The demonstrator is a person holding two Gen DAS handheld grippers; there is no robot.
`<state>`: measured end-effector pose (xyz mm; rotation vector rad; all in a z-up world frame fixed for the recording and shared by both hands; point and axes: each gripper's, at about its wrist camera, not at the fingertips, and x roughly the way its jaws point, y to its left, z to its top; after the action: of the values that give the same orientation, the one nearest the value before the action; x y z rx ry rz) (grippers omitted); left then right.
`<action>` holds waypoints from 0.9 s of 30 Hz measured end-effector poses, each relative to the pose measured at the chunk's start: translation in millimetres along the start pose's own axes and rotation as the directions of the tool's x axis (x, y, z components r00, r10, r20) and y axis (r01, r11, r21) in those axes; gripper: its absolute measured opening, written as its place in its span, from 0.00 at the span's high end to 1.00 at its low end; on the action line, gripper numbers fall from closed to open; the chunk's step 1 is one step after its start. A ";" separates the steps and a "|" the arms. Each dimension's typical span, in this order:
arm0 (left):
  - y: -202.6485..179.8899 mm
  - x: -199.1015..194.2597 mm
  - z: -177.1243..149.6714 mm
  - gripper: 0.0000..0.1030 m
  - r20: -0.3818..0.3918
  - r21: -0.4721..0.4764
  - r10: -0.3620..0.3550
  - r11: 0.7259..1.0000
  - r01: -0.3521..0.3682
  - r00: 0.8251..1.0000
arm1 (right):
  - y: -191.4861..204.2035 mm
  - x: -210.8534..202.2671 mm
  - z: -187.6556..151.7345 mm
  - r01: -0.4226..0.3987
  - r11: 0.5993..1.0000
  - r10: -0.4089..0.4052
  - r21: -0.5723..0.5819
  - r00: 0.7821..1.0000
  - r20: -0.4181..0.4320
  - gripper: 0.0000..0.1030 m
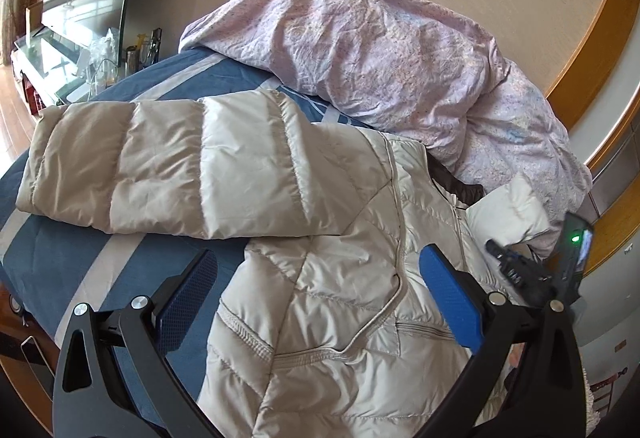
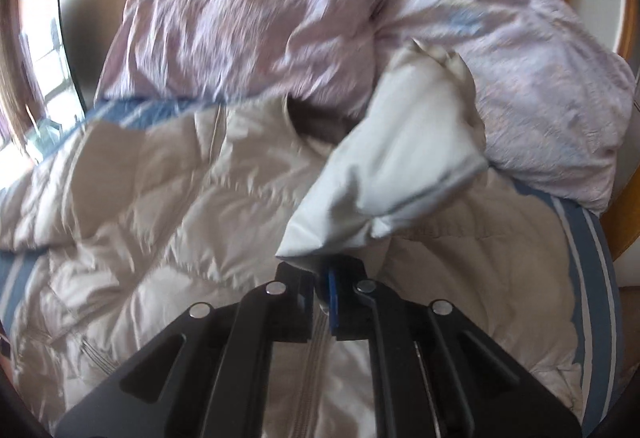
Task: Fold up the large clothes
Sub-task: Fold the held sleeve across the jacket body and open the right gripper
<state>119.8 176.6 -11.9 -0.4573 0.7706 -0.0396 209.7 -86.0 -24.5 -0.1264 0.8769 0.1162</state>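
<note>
A beige quilted down jacket (image 1: 340, 302) lies front up on the bed, one sleeve (image 1: 168, 166) stretched out to the left. My left gripper (image 1: 316, 278) is open, its blue pads (image 1: 452, 302) hovering over the jacket's chest, holding nothing. In the right wrist view, which is blurred, my right gripper (image 2: 322, 278) is shut on the jacket's other sleeve (image 2: 392, 166) and holds it lifted above the jacket body (image 2: 168, 206). The right gripper also shows in the left wrist view (image 1: 520, 270), at the jacket's right side.
A crumpled lilac duvet (image 1: 380, 38) is heaped at the head of the bed, touching the jacket's collar. The blue striped bedsheet (image 1: 80, 262) shows at left. A glass desk (image 1: 52, 58) with clutter stands beyond the bed's left edge. A wooden headboard (image 1: 592, 38) is at right.
</note>
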 end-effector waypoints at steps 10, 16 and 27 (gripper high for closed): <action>25.5 -3.5 3.4 0.01 0.009 -0.051 0.003 0.999 -0.002 1.000 | 17.3 -20.5 1.8 -0.155 0.988 0.155 -0.007 0.987 0.036 0.45; 51.9 -7.8 3.7 0.01 0.019 -0.123 0.026 0.992 -0.024 0.999 | -7.0 2.9 24.4 -0.115 0.978 0.115 0.174 0.993 0.007 0.54; 102.3 -1.9 -0.1 0.01 -0.034 -0.285 0.066 0.956 -0.073 0.997 | 5.2 36.6 13.2 -0.061 0.987 0.087 0.150 0.981 -0.176 0.51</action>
<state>105.1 269.1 -52.9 -0.7051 0.8193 0.1339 242.2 -76.9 -44.7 0.0314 1.0699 0.1116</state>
